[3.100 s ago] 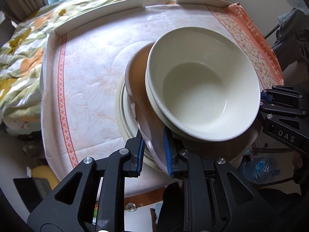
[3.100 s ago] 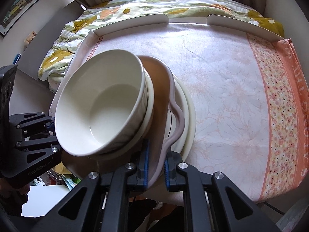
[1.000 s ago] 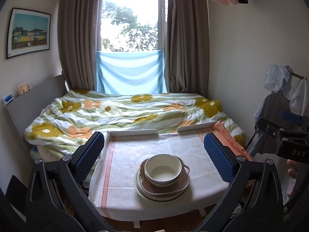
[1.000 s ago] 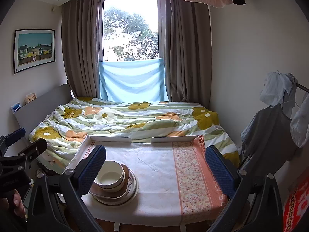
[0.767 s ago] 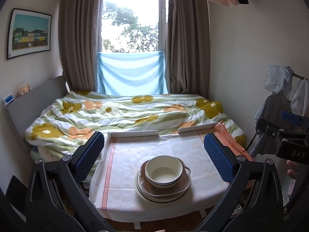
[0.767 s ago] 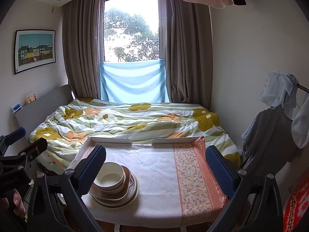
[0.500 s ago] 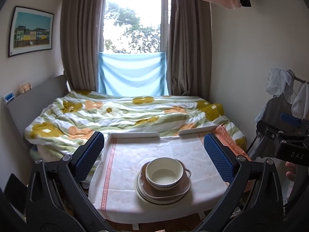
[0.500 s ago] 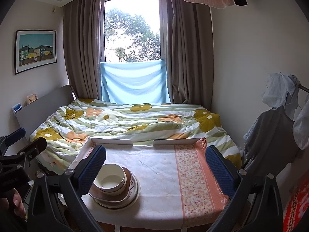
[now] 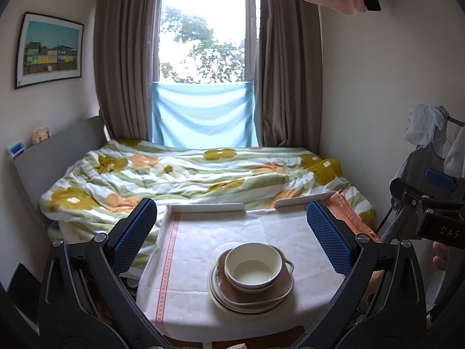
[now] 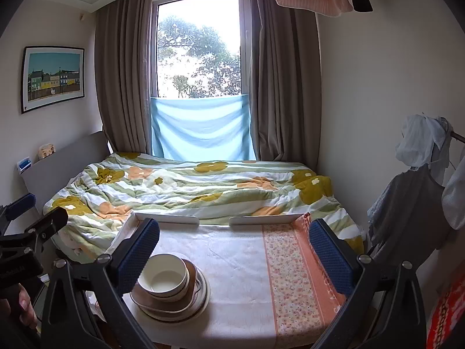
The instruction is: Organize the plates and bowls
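Left view: left gripper (image 9: 231, 240) is spread wide, holding nothing, well back from the table (image 9: 189, 250). The bowl (image 9: 252, 264) sits nested on the plates (image 9: 232, 296) near the front edge, probably stacked to save space.

Right view: right gripper (image 10: 234, 254) gapes empty too. The stack (image 10: 171, 293) sits near-left; bed (image 10: 203, 186) behind, nothing blocking.

A home bedroom: quilted bed (image 9: 186, 180), curtained window (image 9: 203, 35), framed picture (image 9: 49, 49) on wall

A cream bowl (image 9: 252, 266) sits on a brown dish (image 9: 257, 290); the tablecloth (image 10: 241, 264) is white with an orange floral band (the quilt (image 9: 189, 174) shows mustard and orange flowers).
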